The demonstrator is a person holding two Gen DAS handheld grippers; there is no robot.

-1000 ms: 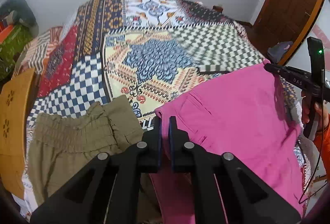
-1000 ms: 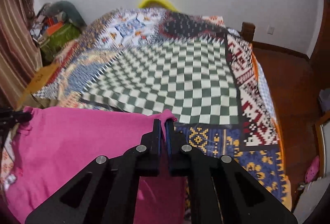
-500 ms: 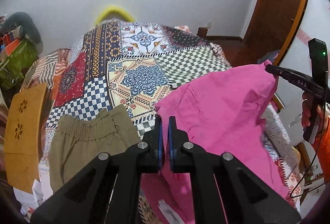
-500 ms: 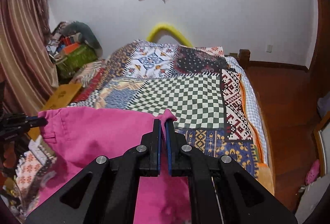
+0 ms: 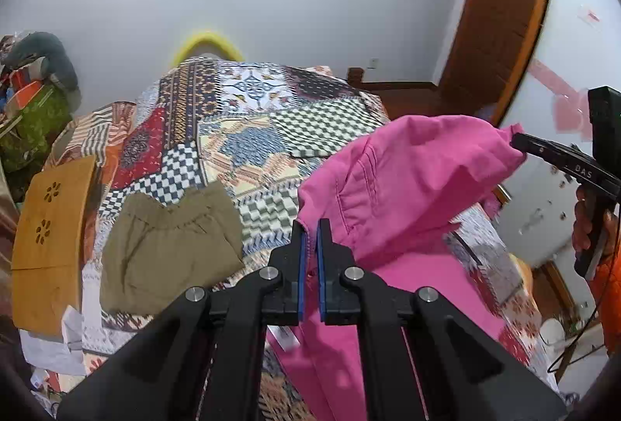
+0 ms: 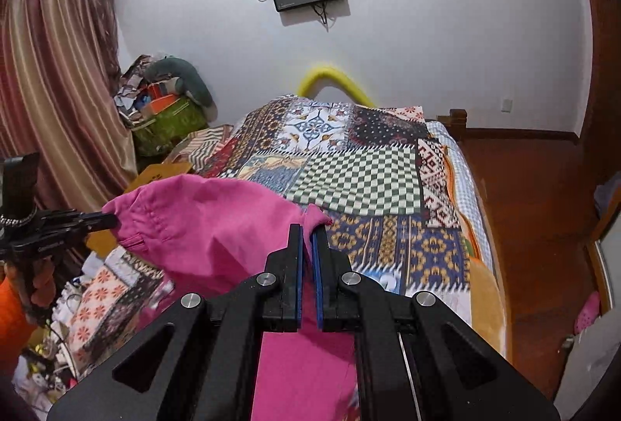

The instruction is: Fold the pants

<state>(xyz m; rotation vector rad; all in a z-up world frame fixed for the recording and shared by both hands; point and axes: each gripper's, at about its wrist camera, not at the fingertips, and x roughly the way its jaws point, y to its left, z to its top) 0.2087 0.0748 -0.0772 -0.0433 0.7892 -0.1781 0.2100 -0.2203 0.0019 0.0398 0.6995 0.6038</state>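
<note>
Pink pants point(image 5: 403, 188) hang in the air above the near end of the bed, held by the waistband at both corners. My left gripper point(image 5: 309, 227) is shut on the left corner. My right gripper point(image 6: 308, 231) is shut on the right corner; it also shows at the right of the left wrist view point(image 5: 518, 141). The left gripper shows at the left of the right wrist view point(image 6: 110, 219). The waistband sags between them and the legs of the pink pants point(image 6: 302, 355) drop out of view below.
Folded olive-khaki pants point(image 5: 167, 242) lie on the patchwork quilt point(image 5: 252, 145) near the bed's left edge. A wooden board point(image 5: 46, 242) stands left of the bed. Clutter piles point(image 6: 163, 110) and a curtain point(image 6: 50, 91) are at left; wooden floor point(image 6: 535, 207) at right.
Both grippers have risen with the pink pants, lifting the waistband off the bed. The bed now appears farther below and the wall screens have come into view.
</note>
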